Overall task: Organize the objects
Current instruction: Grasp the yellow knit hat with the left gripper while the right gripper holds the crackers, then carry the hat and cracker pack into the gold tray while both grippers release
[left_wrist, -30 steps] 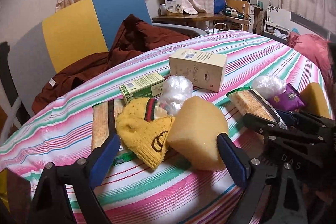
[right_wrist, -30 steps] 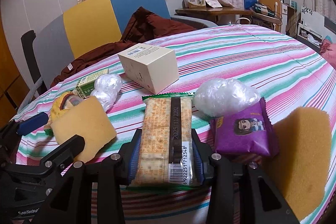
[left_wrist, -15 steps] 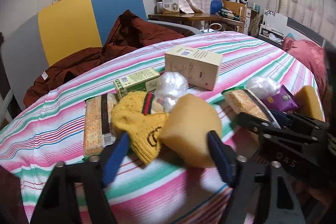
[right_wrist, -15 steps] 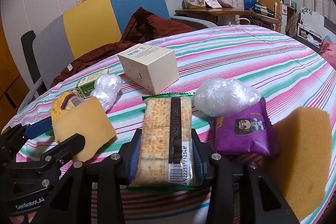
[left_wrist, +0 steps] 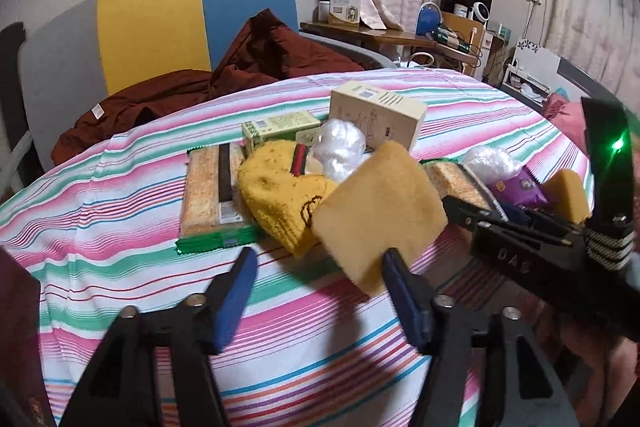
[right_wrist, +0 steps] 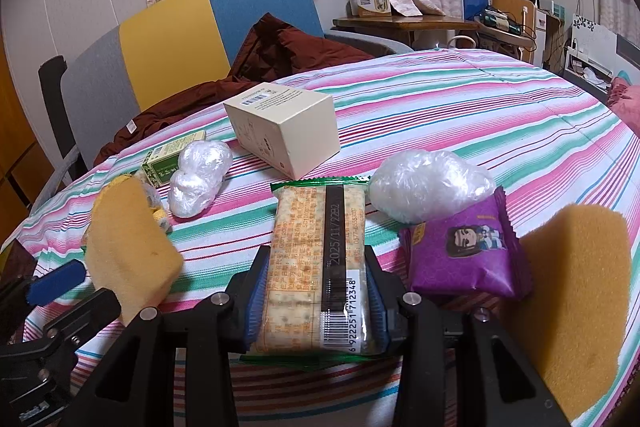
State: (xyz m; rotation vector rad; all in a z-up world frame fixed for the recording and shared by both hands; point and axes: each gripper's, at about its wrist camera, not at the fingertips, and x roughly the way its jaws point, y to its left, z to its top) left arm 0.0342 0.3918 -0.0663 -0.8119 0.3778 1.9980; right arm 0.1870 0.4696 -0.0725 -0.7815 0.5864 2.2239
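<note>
Crackers [right_wrist: 318, 267] sat pinched in the right gripper [right_wrist: 316, 301] on the table [right_wrist: 460, 107], probably for moving; left gripper [left_wrist: 316, 291], just reopening, gaped beside the sponge [left_wrist: 380, 203], holding nothing.

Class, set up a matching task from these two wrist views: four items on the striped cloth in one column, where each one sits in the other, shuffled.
1 cracker pack
2 purple packet
3 cream box
4 yellow knit hat

A behind the cracker pack
B on the second cracker pack
C between the right gripper pads
D beside a yellow sponge

Pairs: 1-C, 2-D, 3-A, 4-B
</note>
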